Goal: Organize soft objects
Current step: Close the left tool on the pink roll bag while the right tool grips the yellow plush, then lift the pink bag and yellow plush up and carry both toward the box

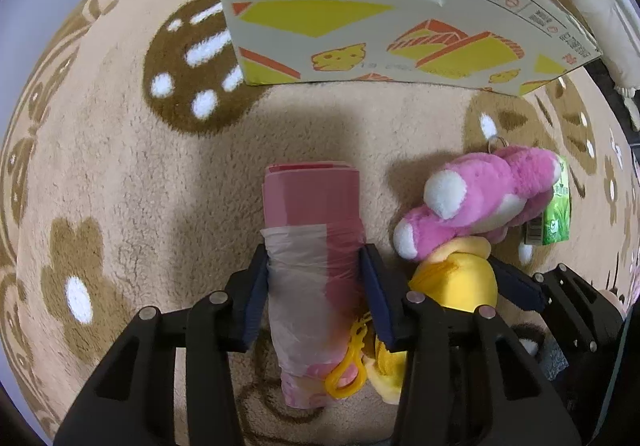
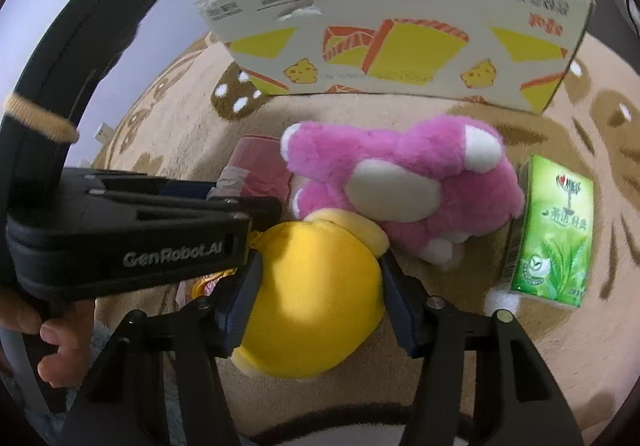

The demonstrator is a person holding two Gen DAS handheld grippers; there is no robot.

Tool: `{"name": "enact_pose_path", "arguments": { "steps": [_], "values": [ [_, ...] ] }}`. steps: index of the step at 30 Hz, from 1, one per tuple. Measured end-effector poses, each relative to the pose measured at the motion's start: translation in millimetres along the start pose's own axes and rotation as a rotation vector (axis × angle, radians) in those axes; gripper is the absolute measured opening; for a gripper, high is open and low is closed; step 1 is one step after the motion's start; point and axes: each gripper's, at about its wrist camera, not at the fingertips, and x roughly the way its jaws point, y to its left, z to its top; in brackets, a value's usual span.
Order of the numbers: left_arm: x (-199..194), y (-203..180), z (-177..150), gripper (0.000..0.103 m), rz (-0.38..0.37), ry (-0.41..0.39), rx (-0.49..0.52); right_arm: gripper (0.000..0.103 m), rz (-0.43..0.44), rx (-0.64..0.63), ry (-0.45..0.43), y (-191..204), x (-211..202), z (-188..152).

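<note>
1. The task is judged to be at an early stage: no soft object can be seen inside the cardboard box [image 2: 400, 26], whose interior is hidden in both views, and all the items in sight lie on the patterned carpet [image 1: 140, 186] in front of it.
2. A pink roll [image 1: 312, 230], partly wrapped in translucent plastic, is enclosed by the left gripper [image 1: 316, 270]; the blue pads are seen pressed against both its sides, so it is taken as gripped, though not visibly lifted from the carpet.
3. A yellow plush toy [image 2: 320, 286] is flanked by the right gripper [image 2: 320, 286], with both pads touching its flanks; the grip is judged closed on it, at a fairly wide span.
4. A pink plush toy [image 2: 400, 186] is seen lying just beyond the yellow one and touching it, ungripped; a green tissue pack [image 2: 552, 234] stands just beside it on the right, also untouched.
5. A yellow clip [image 1: 348, 370] is seen hanging near the base of the roll.
6. What remains, as judged: both held items are to be carried to the box, then the pink plush and the tissue pack.
7. Both grippers are held low and side by side, pointed forward at the box; the left gripper's body crosses the left of the right wrist view, and the fingers [image 2: 60, 342] of the hand holding it are seen beneath it.
</note>
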Motion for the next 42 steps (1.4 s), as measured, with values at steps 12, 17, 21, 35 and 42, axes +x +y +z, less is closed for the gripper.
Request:
{"name": "enact_pose_path", "arguments": {
  "steps": [12, 17, 21, 35, 42],
  "values": [
    [-18.8, 6.2, -12.3, 0.017, 0.009, -0.094, -0.022, 0.049, 0.042, 0.036, -0.050, -11.0, -18.3, 1.3],
    [-30.5, 0.8, -13.4, 0.014, -0.009, -0.139, 0.006, 0.049, 0.048, 0.050, -0.091, -14.6, -31.1, 3.8],
    [-41.8, 0.1, -18.2, 0.014, 0.014, -0.172, 0.013, 0.049, 0.032, 0.023, -0.130, -14.4, -44.7, 5.2],
    [-134.2, 27.5, -31.6, 0.014, 0.102, -0.469, -0.026, 0.049, 0.056, 0.055, -0.259, -26.5, -88.4, 22.1],
    [-157.0, 20.4, -27.1, 0.014, 0.188, -0.553, 0.020, 0.049, 0.053, 0.068, -0.309, -34.8, -100.9, 38.2]
  ]
}}
